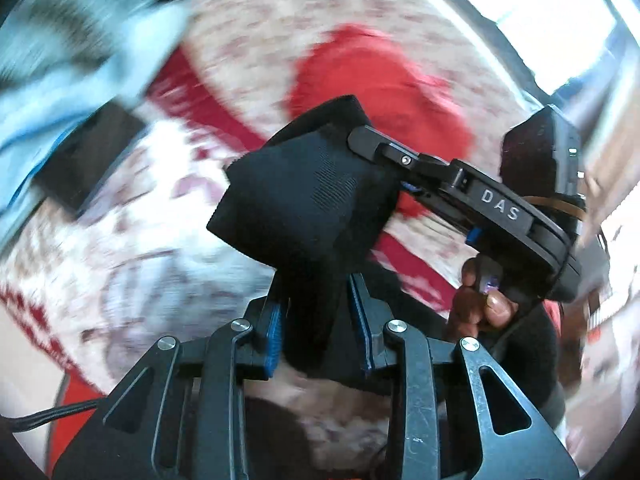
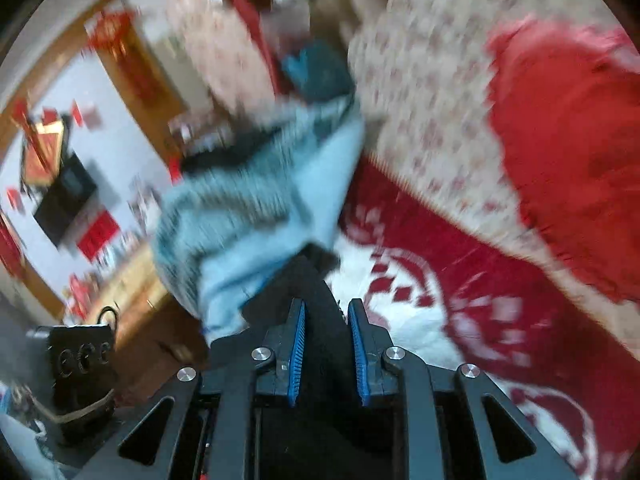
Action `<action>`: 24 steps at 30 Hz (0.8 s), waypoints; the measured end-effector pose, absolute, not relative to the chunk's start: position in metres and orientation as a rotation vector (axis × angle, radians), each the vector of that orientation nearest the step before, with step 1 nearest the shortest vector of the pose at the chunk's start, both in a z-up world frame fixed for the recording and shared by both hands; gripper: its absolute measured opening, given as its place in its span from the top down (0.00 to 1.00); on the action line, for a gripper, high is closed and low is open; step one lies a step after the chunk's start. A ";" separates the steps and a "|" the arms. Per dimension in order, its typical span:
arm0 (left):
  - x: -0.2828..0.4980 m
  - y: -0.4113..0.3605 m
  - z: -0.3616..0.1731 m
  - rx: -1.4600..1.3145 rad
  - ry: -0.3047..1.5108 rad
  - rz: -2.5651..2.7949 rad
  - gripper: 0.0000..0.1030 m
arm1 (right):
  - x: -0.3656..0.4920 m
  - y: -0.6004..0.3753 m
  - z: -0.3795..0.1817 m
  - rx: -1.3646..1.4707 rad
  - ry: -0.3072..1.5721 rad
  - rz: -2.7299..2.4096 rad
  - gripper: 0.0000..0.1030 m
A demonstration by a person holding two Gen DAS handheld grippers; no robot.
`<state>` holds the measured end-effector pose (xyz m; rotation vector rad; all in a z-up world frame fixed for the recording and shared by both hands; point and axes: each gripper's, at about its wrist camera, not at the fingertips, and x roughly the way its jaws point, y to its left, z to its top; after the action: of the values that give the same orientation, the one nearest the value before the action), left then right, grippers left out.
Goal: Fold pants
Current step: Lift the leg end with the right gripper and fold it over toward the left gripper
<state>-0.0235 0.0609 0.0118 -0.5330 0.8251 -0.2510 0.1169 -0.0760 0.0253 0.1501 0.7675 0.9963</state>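
Aloft, black pants (image 1: 304,200) pinched by left tongs (image 1: 316,336), right tongs (image 2: 326,352).

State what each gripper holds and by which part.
Both grippers, left and right, have their jaws shut on the black pants. Blur and bunched fabric hide which part.

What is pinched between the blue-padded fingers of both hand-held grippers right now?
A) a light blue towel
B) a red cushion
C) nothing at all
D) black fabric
D: black fabric sits clamped between the blue pads of the left gripper, and the right gripper also has dark cloth running between its pads; this is presumably the pants.
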 end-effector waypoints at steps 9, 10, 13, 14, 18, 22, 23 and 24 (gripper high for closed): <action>-0.017 -0.083 -0.028 -0.237 1.008 -0.495 0.72 | 0.062 -0.257 0.004 0.328 0.793 0.631 0.80; -0.015 -0.094 -0.038 -0.216 1.048 -0.517 0.72 | 0.058 -0.273 -0.006 0.362 0.814 0.571 0.80; -0.020 -0.105 -0.039 -0.198 1.084 -0.563 0.70 | 0.048 -0.309 -0.025 0.458 0.846 0.437 0.79; -0.025 -0.107 -0.034 -0.185 1.076 -0.585 0.62 | 0.042 -0.318 -0.028 0.498 0.837 0.420 0.73; -0.041 -0.097 -0.003 -0.145 0.998 -0.600 0.44 | 0.030 -0.328 -0.033 0.623 0.813 0.472 0.49; -0.033 -0.068 0.012 -0.174 0.948 -0.513 0.37 | 0.029 -0.309 -0.040 0.601 0.858 0.505 0.48; -0.029 -0.058 0.011 -0.177 0.939 -0.477 0.35 | 0.032 -0.302 -0.044 0.581 0.882 0.496 0.48; -0.023 -0.055 0.007 -0.170 0.942 -0.434 0.35 | 0.034 -0.296 -0.049 0.564 0.901 0.485 0.48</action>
<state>-0.0232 -0.0546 0.0071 -0.1696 0.9417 -0.4344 0.0339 -0.2956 -0.0486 0.5644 0.9011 0.4849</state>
